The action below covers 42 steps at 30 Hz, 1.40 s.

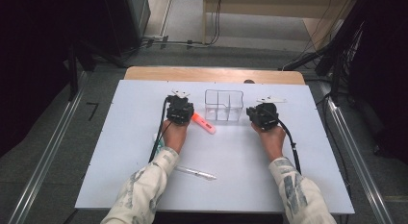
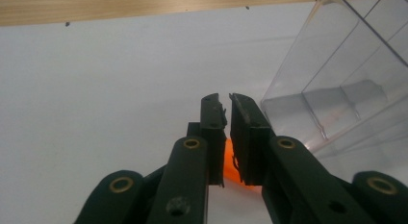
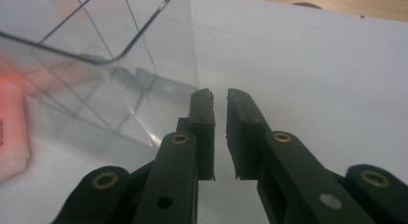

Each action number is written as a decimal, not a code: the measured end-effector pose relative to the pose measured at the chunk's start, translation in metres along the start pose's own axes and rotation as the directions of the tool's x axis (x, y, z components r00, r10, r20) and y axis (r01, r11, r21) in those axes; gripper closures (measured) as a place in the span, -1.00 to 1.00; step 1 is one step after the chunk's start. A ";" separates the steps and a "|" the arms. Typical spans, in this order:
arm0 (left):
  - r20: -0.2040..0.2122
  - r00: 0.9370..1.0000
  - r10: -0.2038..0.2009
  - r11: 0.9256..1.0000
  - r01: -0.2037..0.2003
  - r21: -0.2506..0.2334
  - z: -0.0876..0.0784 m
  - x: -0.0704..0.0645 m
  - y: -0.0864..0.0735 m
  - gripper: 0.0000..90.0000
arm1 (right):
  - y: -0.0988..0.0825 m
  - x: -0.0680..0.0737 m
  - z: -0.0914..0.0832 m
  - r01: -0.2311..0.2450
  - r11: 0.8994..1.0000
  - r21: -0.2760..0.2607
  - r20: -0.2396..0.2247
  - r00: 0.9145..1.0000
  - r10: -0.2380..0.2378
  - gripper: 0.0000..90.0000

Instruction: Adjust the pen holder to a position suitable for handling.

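Step in hand, as judged: picking up the orange highlighter (image 1: 204,122) for the clear divided organiser (image 1: 224,105).

Left gripper (image 1: 180,110): in its own view the jaws stand a narrow slit apart with nothing pinched; the highlighter (image 2: 231,167) shows as an orange patch below and behind the tips, not between them. Right gripper (image 1: 262,115): jaws likewise slightly parted and empty, just off the organiser's corner (image 3: 144,84).

Position: the highlighter lies flat on the white worktop (image 1: 125,152), just in front of the organiser's left side, angled away from it. A clear pen (image 1: 196,173) lies well nearer the person.

Recommendation: spread the left jaws wider than the barrel, bring them down squarely across its middle, then close. The right gripper should steady the organiser wall, since light plastic may slide.
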State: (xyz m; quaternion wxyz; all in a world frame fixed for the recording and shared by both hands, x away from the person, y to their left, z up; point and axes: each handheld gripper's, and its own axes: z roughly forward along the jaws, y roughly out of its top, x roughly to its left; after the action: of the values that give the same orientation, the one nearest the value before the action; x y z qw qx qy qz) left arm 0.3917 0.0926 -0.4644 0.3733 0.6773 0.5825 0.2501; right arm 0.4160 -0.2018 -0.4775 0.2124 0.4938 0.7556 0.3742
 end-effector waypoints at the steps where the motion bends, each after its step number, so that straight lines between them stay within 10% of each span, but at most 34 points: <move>1: 0.010 1.000 0.001 1.000 -0.001 -0.001 -0.004 0.002 -0.002 0.74 | -0.002 -0.001 -0.002 0.005 1.000 0.004 -0.004 1.000 -0.005 0.68; 20: -0.066 0.998 -0.015 1.000 0.014 -0.021 -0.043 0.019 -0.026 -0.61 | -0.034 -0.015 -0.055 0.003 1.000 0.000 -0.047 0.999 -0.003 -0.13; 42: -0.087 0.995 -0.046 0.997 0.040 -0.070 -0.091 0.058 -0.068 -0.79 | -0.071 -0.035 -0.101 -0.011 1.000 0.020 0.021 1.000 0.011 -0.42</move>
State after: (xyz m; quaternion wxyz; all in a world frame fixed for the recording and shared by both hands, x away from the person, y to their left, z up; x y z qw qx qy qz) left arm 0.2917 0.1712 -0.4699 0.3753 0.6396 0.6042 0.2915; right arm 0.3197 -0.2862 -0.4706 0.2131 0.5040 0.7544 0.3626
